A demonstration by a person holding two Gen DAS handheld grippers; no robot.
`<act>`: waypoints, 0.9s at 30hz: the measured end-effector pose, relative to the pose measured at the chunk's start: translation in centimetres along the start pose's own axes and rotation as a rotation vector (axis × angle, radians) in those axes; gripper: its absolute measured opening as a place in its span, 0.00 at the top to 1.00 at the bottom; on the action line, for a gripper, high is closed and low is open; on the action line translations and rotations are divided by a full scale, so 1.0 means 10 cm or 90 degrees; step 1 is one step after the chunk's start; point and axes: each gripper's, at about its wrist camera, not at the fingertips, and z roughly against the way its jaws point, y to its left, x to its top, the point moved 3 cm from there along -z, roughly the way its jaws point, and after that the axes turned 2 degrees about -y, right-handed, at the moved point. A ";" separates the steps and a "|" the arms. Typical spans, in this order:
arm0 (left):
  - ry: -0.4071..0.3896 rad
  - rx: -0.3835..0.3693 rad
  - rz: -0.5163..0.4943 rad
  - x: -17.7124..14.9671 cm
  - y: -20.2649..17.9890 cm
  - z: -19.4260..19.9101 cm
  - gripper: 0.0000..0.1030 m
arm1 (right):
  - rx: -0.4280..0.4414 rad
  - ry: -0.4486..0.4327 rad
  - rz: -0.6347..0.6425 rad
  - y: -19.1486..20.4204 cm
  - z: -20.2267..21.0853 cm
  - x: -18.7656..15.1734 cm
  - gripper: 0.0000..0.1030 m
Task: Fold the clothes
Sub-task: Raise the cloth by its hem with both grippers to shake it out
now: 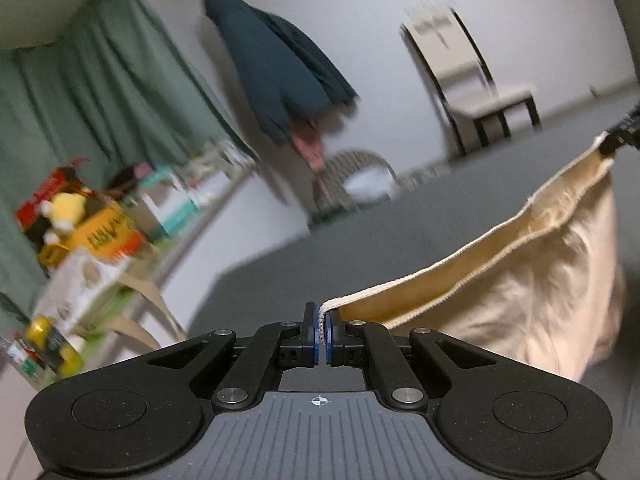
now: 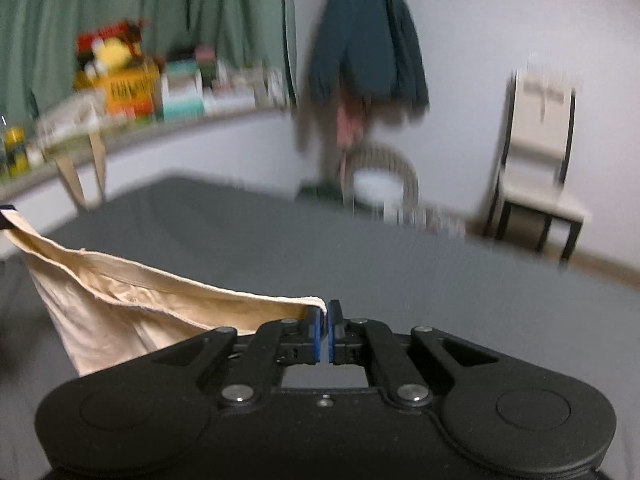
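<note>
cream garment (image 1: 532,280) is held up above the grey bed surface (image 1: 280,272), stretched between both grippers. soft woven cotton-like cloth, hemmed top edge with visible stitching, two layers gaping open along the edge, body hanging in loose wrinkles below.

left of the garment, in the left wrist view: left gripper (image 1: 322,330) is clamped shut on one corner of the hem, blue pads pressed on the cloth, black matte linkage arms with round metal pins. the far corner of the garment is pinched by the other tool at the upper right edge.

in the right wrist view, garment (image 2: 120,300) sags to the left; right gripper (image 2: 324,330) is closed on its opposite corner, a small cloth tip seen between the blue pads.

behind the garment: green pleated curtain (image 2: 160,12), cluttered shelf with a yellow box (image 2: 128,92), dark teal clothing (image 2: 368,28) hung on the white wall, a round wicker-like basket (image 2: 384,176), pale chair (image 2: 536,152) with black frame. background is motion-blurred.
</note>
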 end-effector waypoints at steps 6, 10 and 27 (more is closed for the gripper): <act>-0.075 0.051 -0.050 0.58 0.47 0.36 0.96 | 0.024 -0.132 -0.022 0.00 0.62 0.71 0.96; -0.133 0.076 -0.098 0.93 0.65 0.68 0.96 | 0.051 -0.197 -0.076 -0.07 0.97 0.95 0.96; -0.057 0.001 -0.174 1.47 0.49 -0.22 0.96 | 0.066 -0.077 -0.215 -0.34 0.22 1.45 0.96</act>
